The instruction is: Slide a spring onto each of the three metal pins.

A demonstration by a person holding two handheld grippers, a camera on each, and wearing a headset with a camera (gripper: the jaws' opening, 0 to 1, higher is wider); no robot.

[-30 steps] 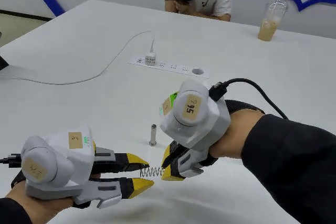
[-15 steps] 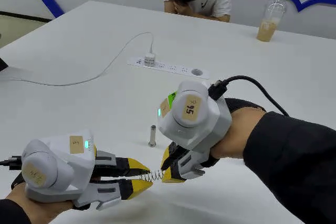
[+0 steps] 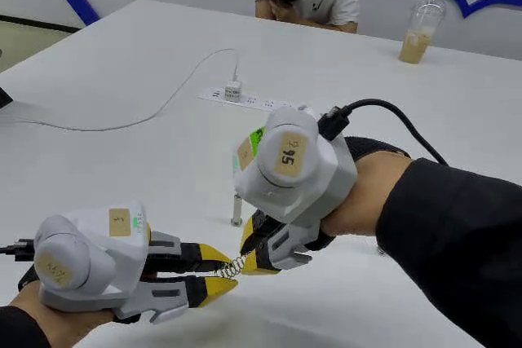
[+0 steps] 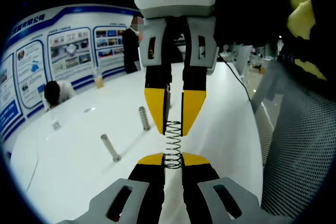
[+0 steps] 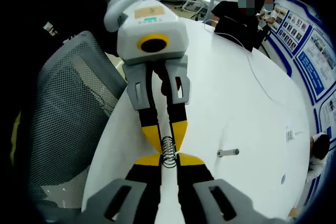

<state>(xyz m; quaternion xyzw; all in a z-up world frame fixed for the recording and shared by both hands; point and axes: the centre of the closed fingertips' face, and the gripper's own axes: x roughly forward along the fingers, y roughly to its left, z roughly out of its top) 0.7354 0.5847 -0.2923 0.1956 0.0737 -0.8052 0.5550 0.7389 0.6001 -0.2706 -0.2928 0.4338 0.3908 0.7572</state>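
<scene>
Head view: left gripper and right gripper meet tip to tip, each pair of jaws pinched on one end of the spring. It is held clear of the tabletop, probably to steady it for aiming. A metal pin stands just behind the right jaws. Left gripper view: first pin and second pin stand left of the jaws, bare surface around them. Right gripper view: tabletop edge runs close left of the jaws, upright pin off right.
</scene>
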